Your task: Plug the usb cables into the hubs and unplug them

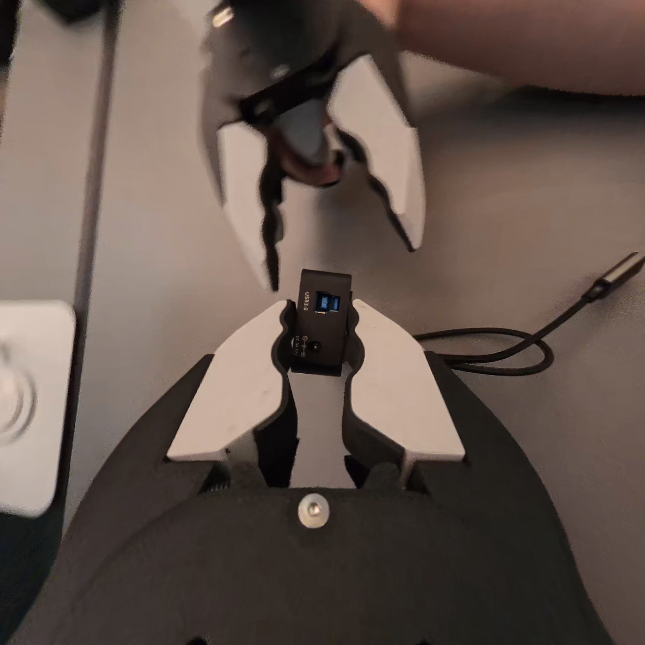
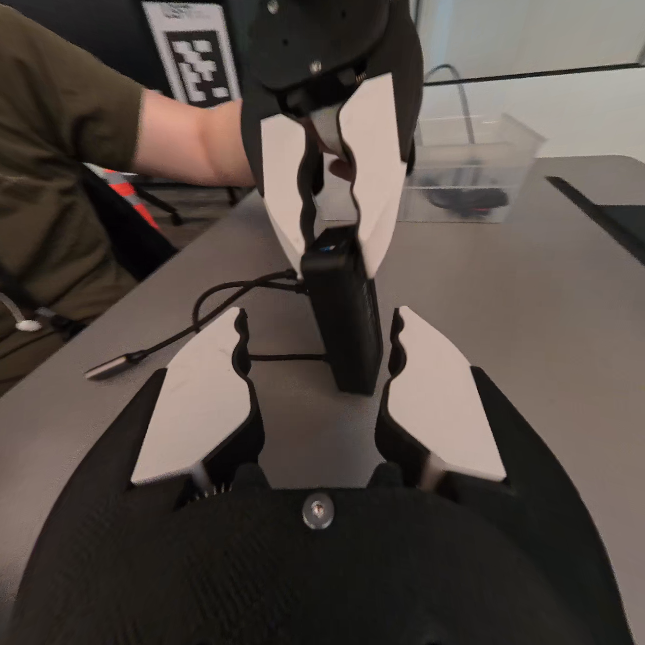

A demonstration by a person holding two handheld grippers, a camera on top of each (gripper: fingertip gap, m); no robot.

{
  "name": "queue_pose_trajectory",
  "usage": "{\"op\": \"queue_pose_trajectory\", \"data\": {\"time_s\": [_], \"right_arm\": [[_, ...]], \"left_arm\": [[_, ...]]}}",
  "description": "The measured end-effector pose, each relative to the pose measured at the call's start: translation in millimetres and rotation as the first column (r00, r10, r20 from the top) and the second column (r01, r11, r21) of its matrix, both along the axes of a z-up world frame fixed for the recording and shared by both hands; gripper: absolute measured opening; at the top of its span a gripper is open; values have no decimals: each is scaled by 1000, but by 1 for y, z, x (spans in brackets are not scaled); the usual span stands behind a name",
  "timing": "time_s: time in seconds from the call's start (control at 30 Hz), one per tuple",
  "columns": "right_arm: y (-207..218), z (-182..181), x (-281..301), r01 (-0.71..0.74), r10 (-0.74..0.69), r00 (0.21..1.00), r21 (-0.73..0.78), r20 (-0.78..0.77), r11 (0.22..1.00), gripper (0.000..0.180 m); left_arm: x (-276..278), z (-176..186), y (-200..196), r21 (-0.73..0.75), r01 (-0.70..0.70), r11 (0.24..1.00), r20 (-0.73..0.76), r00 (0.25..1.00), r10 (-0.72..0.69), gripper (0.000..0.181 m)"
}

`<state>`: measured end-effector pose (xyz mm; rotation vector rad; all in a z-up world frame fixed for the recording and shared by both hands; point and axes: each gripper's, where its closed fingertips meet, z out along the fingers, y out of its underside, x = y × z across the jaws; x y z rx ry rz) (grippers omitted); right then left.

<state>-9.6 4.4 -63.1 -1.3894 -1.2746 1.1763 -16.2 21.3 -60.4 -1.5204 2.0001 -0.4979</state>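
I see soft, even, rather dim indoor light on the grey worktop point(image 1: 488, 209), with no glare and only faint shadows under the objects. In my left wrist view, the black hub point(image 1: 323, 321) at centre is sharp, while the other hand-held gripper point(image 1: 343, 268) at 12 o'clock is smeared by motion blur, as is the white object point(image 1: 31, 401) at 9 o'clock. My right wrist view is blurrier overall; the clear box point(image 2: 467, 174) at 2 o'clock is soft. Wide-angle distortion bends the edges.
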Motion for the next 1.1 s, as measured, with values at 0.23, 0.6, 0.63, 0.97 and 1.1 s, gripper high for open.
{"op": "queue_pose_trajectory", "data": {"time_s": [0.23, 0.6, 0.63, 0.97, 1.1], "right_arm": [[65, -3, -8, 311, -311, 950, 34, -15, 950, 70], [70, -17, -24, 283, -290, 955, 117, 55, 952, 31], [69, -18, -23, 273, -282, 957, 129, 61, 953, 31], [75, -19, -15, 218, -221, 973, 60, 59, 974, 30], [73, -18, -19, 183, -187, 981, 72, 54, 981, 30]], "left_arm": [[-17, -4, 57, -98, -392, 915, -62, 920, 387, 26], [-11, -1, 44, -139, -316, 939, 32, 946, 323, 31], [-14, 1, 46, -151, -327, 933, 63, 938, 340, 38], [-24, -46, 51, -298, -234, 926, 300, 898, 323, 68], [-9, -58, 58, -267, -235, 935, 326, 891, 317, 54]]}}
